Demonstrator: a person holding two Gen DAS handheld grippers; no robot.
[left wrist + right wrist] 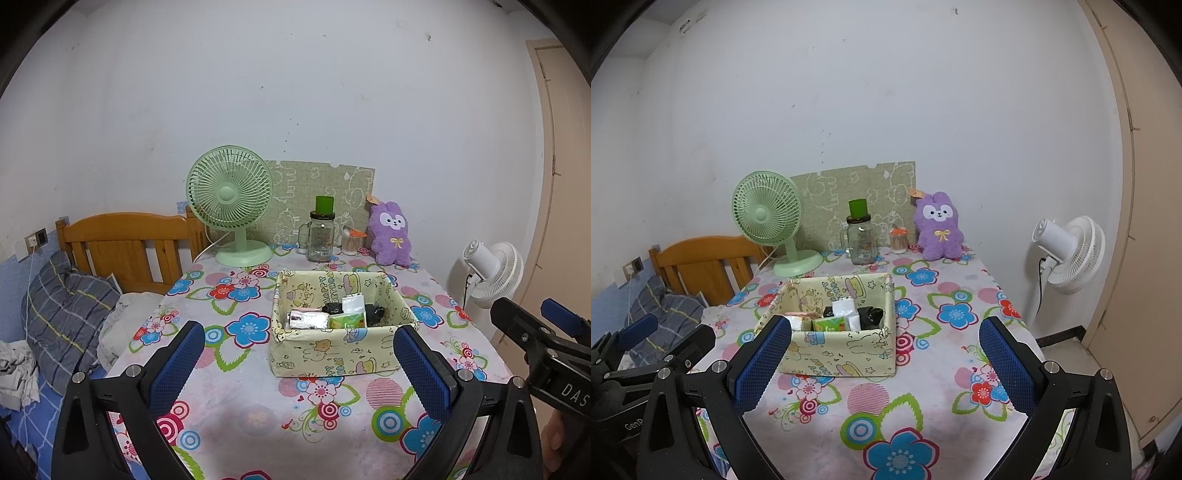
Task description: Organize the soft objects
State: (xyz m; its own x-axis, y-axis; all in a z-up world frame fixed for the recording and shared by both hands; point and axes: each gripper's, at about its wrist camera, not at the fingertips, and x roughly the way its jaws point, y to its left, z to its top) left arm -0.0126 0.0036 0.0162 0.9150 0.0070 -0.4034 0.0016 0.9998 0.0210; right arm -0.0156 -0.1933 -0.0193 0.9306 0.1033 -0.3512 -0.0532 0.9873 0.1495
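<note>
Room: I see a white wall behind a table that is covered with a floral cloth.
Far left: a wooden headboard and a plaid pillow lie beside the table.
Back row: I go from the green desk fan, then the glass jar with a green lid, then a small cotton swab container, to the purple plush bunny, which sits upright at the wall.
Middle: the yellow fabric box stands open on the cloth, with small packets inside, a silver one and a green one among them.
Far right: a white standing fan is on the floor.
Left gripper: I hold it over the near table edge, fingers spread wide, nothing between them.
Right gripper: also spread wide and empty, just beside the left one.
</note>
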